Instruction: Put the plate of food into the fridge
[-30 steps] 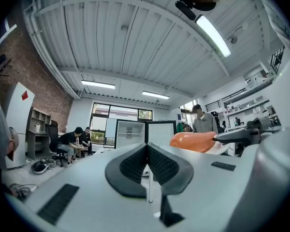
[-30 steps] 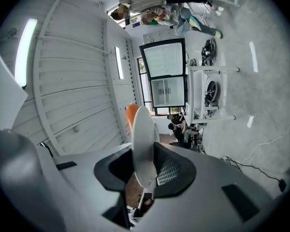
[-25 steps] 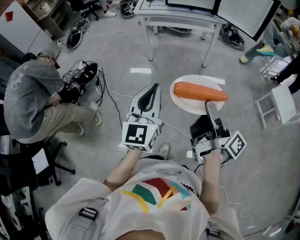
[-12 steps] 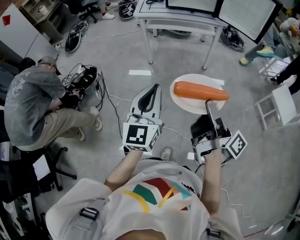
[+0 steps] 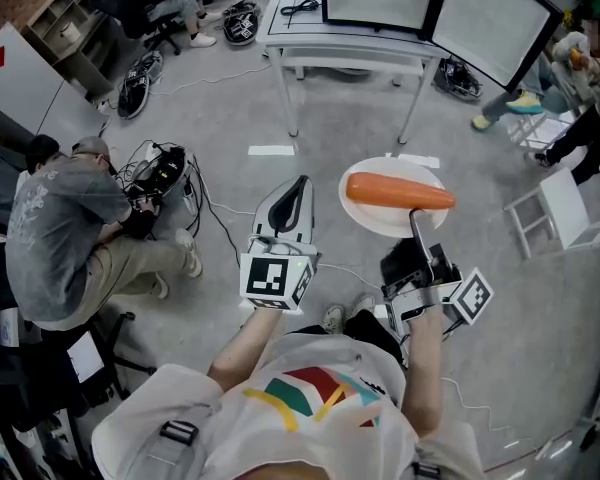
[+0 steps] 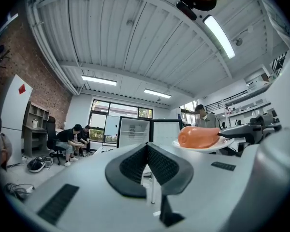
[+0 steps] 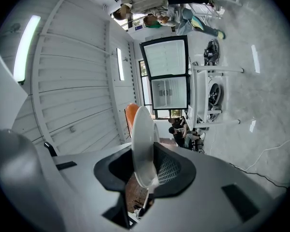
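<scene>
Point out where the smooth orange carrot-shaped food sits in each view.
Head view: smooth orange carrot-shaped food lies right of centre, upper half.
Left gripper view: right of centre, mid-height.
Right gripper view: orange sliver left of centre, behind the edge-on round white plate.
Shared landmark: that plate carrying it.

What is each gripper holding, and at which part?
The right gripper grips the plate at its near rim; the left gripper holds nothing.

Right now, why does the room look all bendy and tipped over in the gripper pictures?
Left gripper view: the wide lens bows the ceiling, and the light strip glares white. Right gripper view: everything lies sideways, the plate shows edge-on, corners go black. Head view: sharp, evenly lit, edges curved.
</scene>
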A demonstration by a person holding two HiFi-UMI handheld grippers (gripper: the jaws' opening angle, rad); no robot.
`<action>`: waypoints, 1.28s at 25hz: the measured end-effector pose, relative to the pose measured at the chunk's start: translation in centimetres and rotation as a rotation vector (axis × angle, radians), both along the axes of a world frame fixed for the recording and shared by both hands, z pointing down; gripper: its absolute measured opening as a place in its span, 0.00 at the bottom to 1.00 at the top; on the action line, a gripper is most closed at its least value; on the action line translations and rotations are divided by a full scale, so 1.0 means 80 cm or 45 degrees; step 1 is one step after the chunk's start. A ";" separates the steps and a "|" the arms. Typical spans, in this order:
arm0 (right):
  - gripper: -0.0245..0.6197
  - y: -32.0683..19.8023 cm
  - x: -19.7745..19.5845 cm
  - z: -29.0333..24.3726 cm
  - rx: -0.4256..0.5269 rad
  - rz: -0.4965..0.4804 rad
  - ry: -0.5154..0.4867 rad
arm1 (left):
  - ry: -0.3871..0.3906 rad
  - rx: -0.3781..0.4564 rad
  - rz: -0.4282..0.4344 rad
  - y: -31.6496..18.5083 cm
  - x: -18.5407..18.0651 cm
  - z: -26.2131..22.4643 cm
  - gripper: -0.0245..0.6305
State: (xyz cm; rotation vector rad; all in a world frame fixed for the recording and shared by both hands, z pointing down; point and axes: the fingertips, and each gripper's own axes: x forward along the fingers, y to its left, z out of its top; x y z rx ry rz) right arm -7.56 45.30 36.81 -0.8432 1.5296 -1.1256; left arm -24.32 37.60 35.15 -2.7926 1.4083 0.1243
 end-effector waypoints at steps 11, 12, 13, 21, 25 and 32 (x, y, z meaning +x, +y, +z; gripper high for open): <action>0.18 -0.081 0.033 0.018 -0.025 -0.003 -0.012 | -0.004 -0.009 -0.011 -0.084 0.033 0.013 0.04; 0.18 -0.096 0.042 0.019 -0.025 -0.007 -0.009 | -0.005 -0.006 -0.011 -0.099 0.042 0.014 0.04; 0.18 -0.113 0.052 0.020 -0.024 -0.010 -0.006 | -0.004 -0.005 -0.013 -0.116 0.053 0.015 0.04; 0.18 -0.265 0.127 0.005 0.015 -0.055 0.014 | 0.015 0.023 -0.056 -0.261 0.126 -0.001 0.04; 0.18 -0.334 0.152 -0.002 0.018 -0.089 0.026 | 0.022 0.029 -0.093 -0.329 0.149 -0.013 0.04; 0.18 -0.436 0.184 0.003 -0.002 -0.102 0.006 | -0.002 0.030 -0.129 -0.422 0.167 -0.017 0.04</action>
